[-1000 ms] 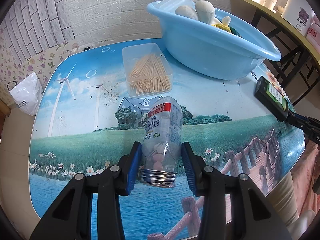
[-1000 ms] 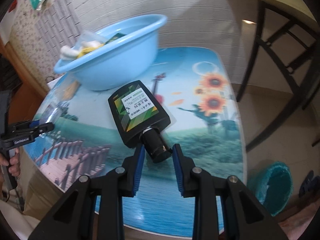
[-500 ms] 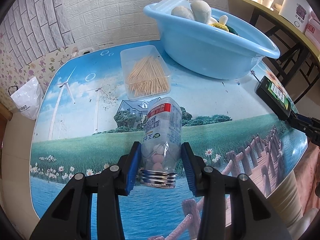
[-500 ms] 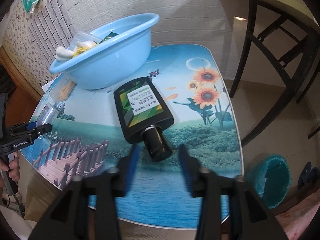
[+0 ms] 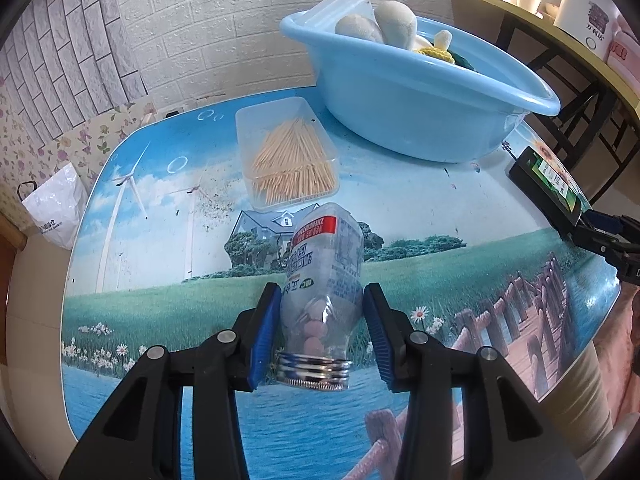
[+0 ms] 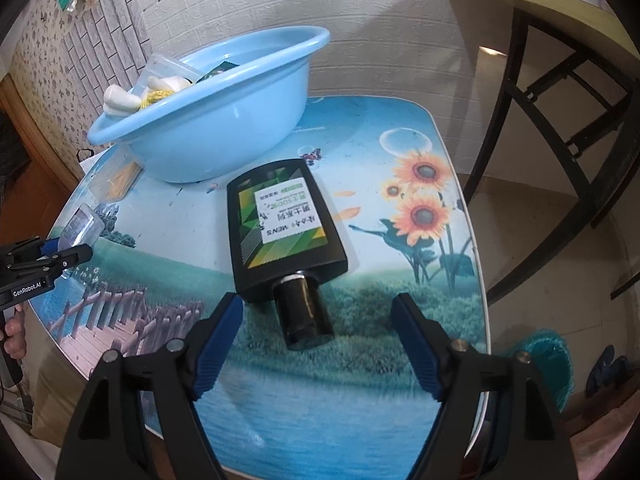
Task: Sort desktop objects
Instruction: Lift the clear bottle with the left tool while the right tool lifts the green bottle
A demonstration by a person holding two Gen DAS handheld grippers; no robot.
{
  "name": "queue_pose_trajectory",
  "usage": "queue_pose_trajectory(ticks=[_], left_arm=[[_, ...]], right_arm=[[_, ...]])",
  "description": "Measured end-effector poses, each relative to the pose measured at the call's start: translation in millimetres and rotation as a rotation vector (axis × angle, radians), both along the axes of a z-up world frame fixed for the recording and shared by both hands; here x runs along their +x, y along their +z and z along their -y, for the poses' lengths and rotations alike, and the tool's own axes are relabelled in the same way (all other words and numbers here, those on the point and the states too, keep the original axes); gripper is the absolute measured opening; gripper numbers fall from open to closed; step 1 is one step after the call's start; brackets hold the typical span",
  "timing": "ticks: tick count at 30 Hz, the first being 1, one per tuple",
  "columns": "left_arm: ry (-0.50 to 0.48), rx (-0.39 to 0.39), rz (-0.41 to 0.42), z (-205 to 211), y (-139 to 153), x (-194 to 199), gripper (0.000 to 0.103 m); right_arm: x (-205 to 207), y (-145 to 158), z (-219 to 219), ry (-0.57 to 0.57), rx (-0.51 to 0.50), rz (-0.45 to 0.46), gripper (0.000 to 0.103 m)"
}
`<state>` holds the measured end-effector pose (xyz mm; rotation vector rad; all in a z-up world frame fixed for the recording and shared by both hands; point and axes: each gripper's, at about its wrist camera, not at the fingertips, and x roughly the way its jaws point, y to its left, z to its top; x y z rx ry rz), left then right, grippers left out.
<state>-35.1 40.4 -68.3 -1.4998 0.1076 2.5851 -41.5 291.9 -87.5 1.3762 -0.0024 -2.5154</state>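
Note:
My left gripper [image 5: 322, 330] is shut on a clear plastic bottle [image 5: 322, 276] with pink tablets and a silver threaded neck, held above the table. My right gripper [image 6: 318, 344] is open, its jaws wide on either side of the cap of a black flat bottle [image 6: 280, 224] that lies on the table. The black bottle also shows at the right edge of the left wrist view [image 5: 546, 184]. A blue basin [image 5: 424, 104] at the back holds several items; it also shows in the right wrist view [image 6: 212, 116].
A clear box of toothpicks [image 5: 288, 160] lies on the printed table [image 5: 160, 240] left of the basin. A white bag [image 5: 52, 208] sits on the floor at left. A dark table frame [image 6: 560, 120] and a teal bin [image 6: 548, 364] stand to the right.
My right gripper has opened and let go of the black bottle, which now lies on the table. My left gripper has kept its hold on the clear bottle and moved slightly.

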Motion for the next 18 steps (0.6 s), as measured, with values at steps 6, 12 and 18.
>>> queue_pose_trajectory(ticks=[6, 12, 18], left_arm=[[-0.001, -0.001, -0.010, -0.7, -0.6, -3.4, 0.043], [-0.004, 0.001, -0.015, 0.1, -1.3, -3.6, 0.044], [-0.005, 0.001, -0.016, 0.0, -1.3, -3.3, 0.045]], right_arm=[[-9.3, -1.1, 7.6, 0.025, 0.014, -0.003, 0.078], [-15.3, -1.7, 18.2, 0.023, 0.040, -0.002, 0.078], [-15.7, -0.6, 27.3, 0.020, 0.014, 0.009, 0.078]])
